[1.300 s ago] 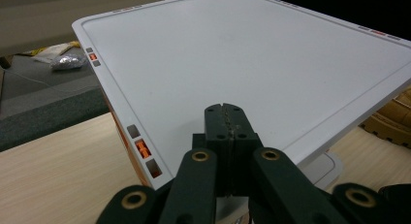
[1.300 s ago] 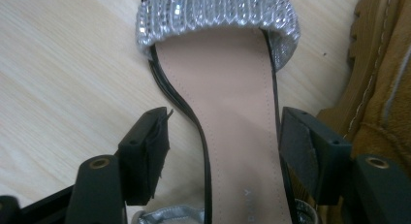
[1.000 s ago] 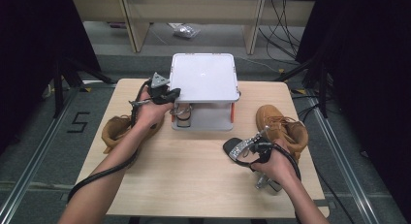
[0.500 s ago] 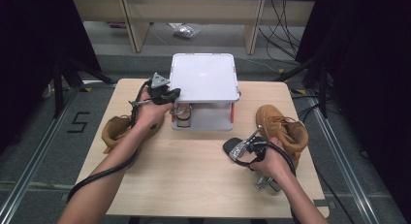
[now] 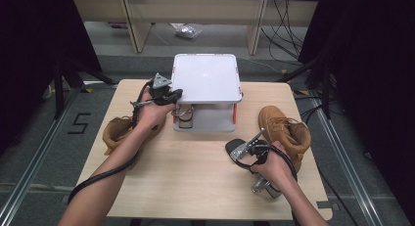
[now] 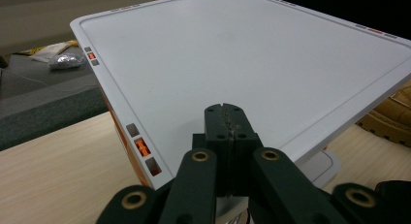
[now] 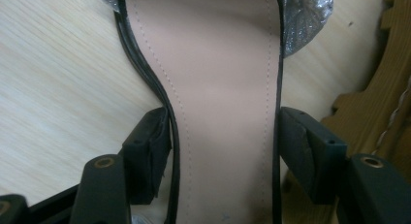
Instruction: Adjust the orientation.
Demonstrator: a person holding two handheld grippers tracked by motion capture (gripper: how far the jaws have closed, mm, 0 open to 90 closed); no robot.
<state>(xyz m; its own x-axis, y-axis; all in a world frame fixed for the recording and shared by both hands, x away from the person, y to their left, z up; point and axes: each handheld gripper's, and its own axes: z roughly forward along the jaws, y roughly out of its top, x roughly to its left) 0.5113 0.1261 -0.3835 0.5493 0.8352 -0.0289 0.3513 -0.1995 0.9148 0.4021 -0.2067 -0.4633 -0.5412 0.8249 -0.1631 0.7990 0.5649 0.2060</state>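
Your right hand-held gripper (image 7: 225,136) is just now closing its jaws across the waist of the black heeled shoe (image 7: 218,64) lying on the desk (image 7: 58,64) beside the tan boot (image 7: 383,112), pads meeting both edges, so you are likely securing it for lifting.

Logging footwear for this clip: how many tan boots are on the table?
2. One tan boot lies at the table's left edge, partly hidden under the person's left forearm; the other tan boot stands near the right edge, beside the right hand. None other shows.
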